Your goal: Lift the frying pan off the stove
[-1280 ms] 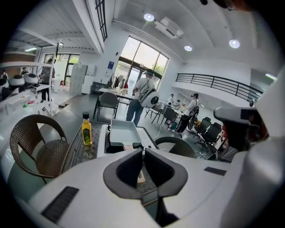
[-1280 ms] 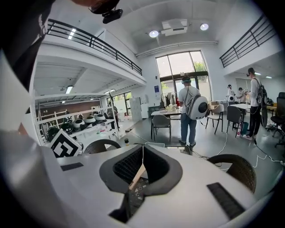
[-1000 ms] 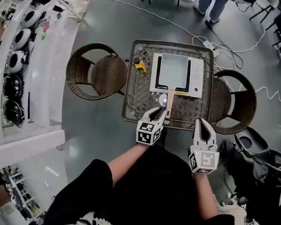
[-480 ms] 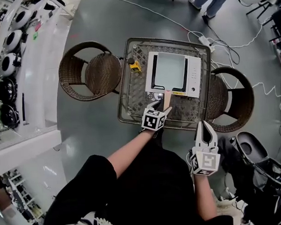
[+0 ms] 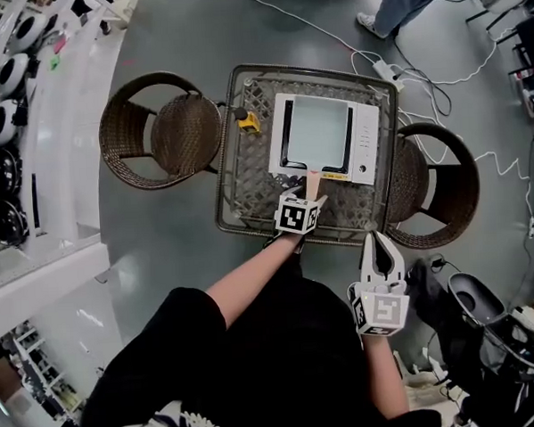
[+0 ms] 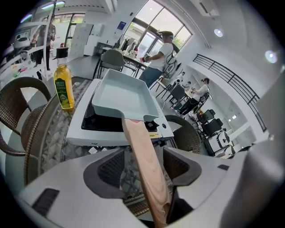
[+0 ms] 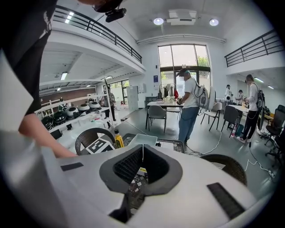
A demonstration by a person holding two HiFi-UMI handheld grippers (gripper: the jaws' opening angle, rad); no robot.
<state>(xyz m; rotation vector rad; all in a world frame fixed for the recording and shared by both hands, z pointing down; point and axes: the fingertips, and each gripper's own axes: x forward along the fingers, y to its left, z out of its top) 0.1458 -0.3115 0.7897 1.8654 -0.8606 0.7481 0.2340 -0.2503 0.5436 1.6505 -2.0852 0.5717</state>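
Observation:
A pale square frying pan [image 5: 316,130] sits on the white stove [image 5: 363,141] on the wicker table. Its tan wooden handle [image 5: 313,186] points toward me. My left gripper [image 5: 302,204] is at the handle's near end. In the left gripper view the handle [image 6: 142,156] runs between the two fingers [image 6: 109,171], whose jaws are opening, with gaps on both sides of the handle. The pan [image 6: 120,95] rests flat on the stove [image 6: 89,133]. My right gripper [image 5: 376,247] hangs off the table's near edge, shut and empty, as the right gripper view [image 7: 142,156] also shows.
A yellow oil bottle [image 5: 244,122] stands left of the stove, near the table rim [image 5: 227,210]. Wicker chairs flank the table at left [image 5: 160,133] and right [image 5: 440,190]. Cables trail on the floor behind. A person [image 5: 399,5] stands beyond the table.
My left gripper has slid forward along the handle toward the stove and its jaws have spread wider around it. The right gripper has stayed near the table's edge.

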